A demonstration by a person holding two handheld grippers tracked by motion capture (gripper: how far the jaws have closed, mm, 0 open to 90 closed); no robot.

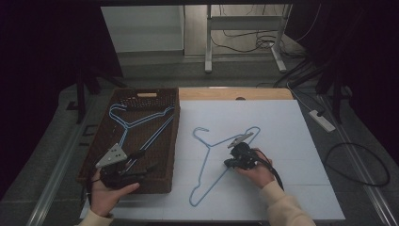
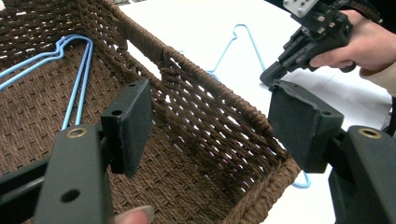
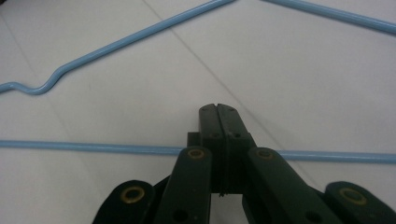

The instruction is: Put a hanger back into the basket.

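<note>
- While one blue hanger (image 1: 141, 123) already lay flat inside the brown woven basket (image 1: 165, 183), a second blue hanger (image 1: 205, 162) still rested on the white surface (image 1: 291, 141) just beside it, so the job of putting hangers away looked about half done.
- In the right gripper view, the right claw (image 3: 218, 108) had its jaws pressed together over the long straight wire of that second hanger (image 3: 93, 148); it looked clamped on the wire, though the contact itself was hidden behind the jaws.
- The left claw (image 2: 210, 121) stood with its jaws wide apart, holding nothing, hovering over the near corner of the basket (image 2: 205, 93).
- In the high view, the right claw (image 1: 230, 163) sat low on the surface with the hanger not yet lifted.
- What seemed left: raise the second hanger, carry it over the basket wall, and lay it beside the first.
</note>
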